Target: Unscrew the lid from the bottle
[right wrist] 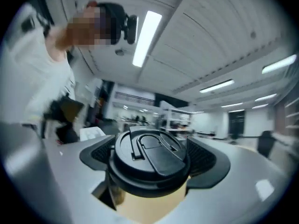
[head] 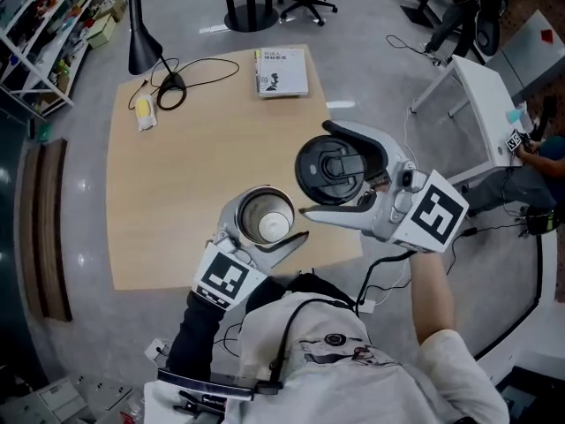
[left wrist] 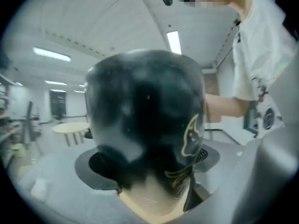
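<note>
Left gripper jaws pinch the black, gold-marked steel bottle upright above the wooden worktop, its mouth uncovered. Right gripper jaws clamp the round black plastic lid, already free, just beside that mouth on the right.

Black lid sits gripped between the two dark fingers of the right gripper, under a long ceiling light

The table's middle lies open (lamp, book crowd the far edge).
</note>
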`<state>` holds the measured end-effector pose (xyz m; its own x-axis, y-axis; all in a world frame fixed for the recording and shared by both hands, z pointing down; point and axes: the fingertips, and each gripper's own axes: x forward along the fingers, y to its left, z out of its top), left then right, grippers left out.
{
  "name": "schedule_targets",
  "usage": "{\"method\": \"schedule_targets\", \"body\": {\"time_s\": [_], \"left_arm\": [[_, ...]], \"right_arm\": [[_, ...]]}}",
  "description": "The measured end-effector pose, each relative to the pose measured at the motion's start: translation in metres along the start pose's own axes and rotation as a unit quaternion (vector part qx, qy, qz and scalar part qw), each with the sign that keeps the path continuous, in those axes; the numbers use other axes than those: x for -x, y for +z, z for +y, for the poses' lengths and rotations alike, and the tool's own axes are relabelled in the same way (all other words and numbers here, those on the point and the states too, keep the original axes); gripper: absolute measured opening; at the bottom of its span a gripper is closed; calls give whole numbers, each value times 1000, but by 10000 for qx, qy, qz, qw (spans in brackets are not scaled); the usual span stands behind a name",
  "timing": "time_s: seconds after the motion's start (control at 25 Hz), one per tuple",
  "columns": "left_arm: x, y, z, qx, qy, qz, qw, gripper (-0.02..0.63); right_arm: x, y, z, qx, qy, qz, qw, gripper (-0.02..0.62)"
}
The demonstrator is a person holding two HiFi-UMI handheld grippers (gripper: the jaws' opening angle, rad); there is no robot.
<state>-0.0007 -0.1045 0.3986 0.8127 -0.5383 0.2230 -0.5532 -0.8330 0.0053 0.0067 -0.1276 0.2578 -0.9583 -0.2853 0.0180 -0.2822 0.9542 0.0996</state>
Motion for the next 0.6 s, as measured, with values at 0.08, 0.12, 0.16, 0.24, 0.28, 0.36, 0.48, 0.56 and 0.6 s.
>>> {"method": "schedule_targets", "body": {"time_s": [0.08,0.12,0.16,0.24,0.28,0.36,0.48,0.56,0.6], "left_arm": [[18,-9,52,251,1416,-48,9896,426],[31,-13,75,487,2051,-98,9775,426],[45,-19,95,697,2621,-125,9624,426],[73,-31,119,921,3463,-81,9335,426],[83,-38,124,979,3709,-28,9235,426],[97,-48,123,1048,3941,84,9131,426],[109,-51,113,937,4110,228,9065,426],[112,-49,104,797,4158,313,9054,426],[113,-47,99,724,4138,338,9069,426]], "right_arm": [[19,-28,-32,296,-1368,271,9898,480],[30,-41,-41,250,-1869,264,9817,480],[41,-52,-48,127,-2269,225,9736,480],[61,-76,-55,-104,-2835,218,9587,480],[72,-87,-57,-174,-3025,261,9526,480],[96,-105,-59,-320,-3275,332,9437,479],[126,-118,-64,-587,-3487,251,9351,480],[137,-121,-64,-673,-3561,186,9318,480],[139,-120,-61,-655,-3587,174,9310,480]]}}
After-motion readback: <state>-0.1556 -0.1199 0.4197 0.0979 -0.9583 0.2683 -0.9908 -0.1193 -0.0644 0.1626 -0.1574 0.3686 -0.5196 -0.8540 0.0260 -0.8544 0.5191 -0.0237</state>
